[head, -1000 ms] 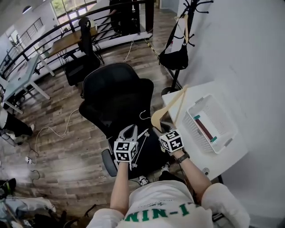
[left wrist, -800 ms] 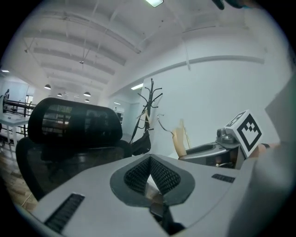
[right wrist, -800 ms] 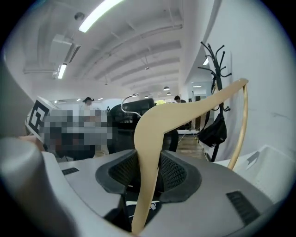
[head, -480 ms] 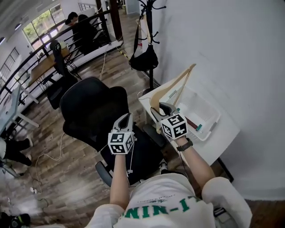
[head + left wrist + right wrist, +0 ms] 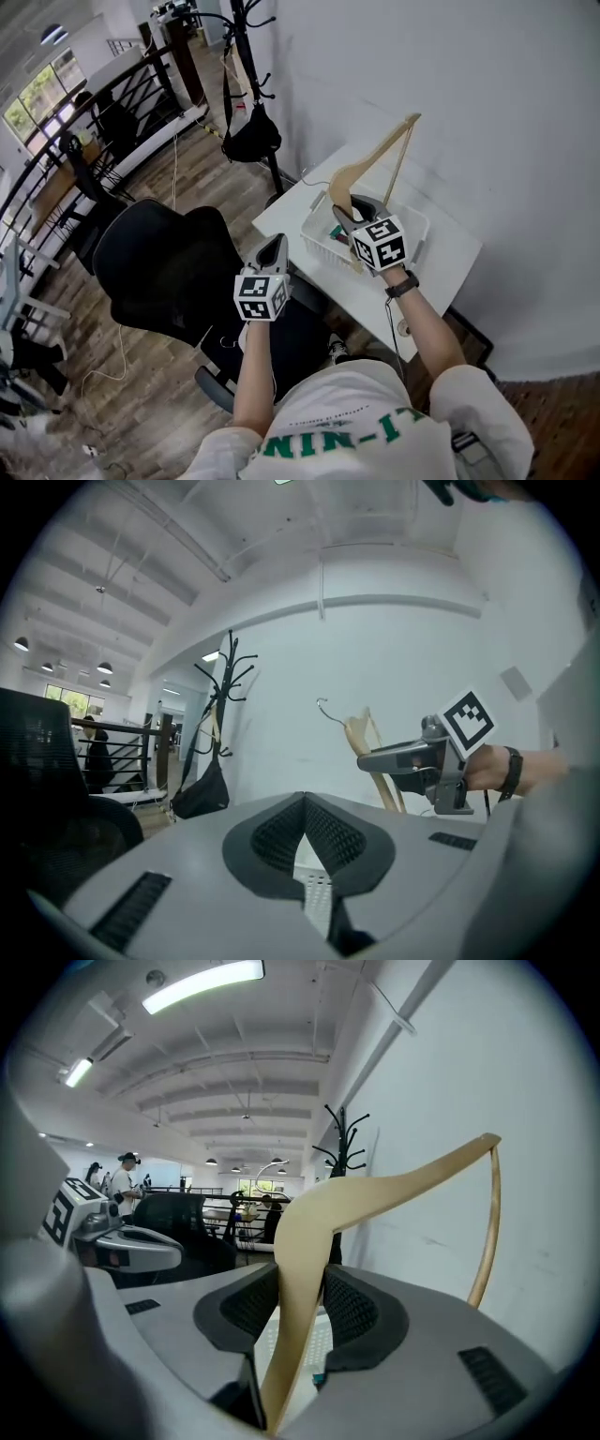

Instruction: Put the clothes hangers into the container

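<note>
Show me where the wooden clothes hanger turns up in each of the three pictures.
Head view: upper right of centre; the wooden clothes hanger rises from the right gripper.
Left gripper view: right of centre, against the white wall, partly behind the right gripper.
Right gripper view: dead centre, clamped between the fingers.
Shared landmark: the black coat stand, left of the hanger in the head and left gripper views, behind it in the right gripper view.

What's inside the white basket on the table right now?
A small teal-tipped item shows at one end of the basket. The right tool and its wooden hanger cover the rest.
</note>
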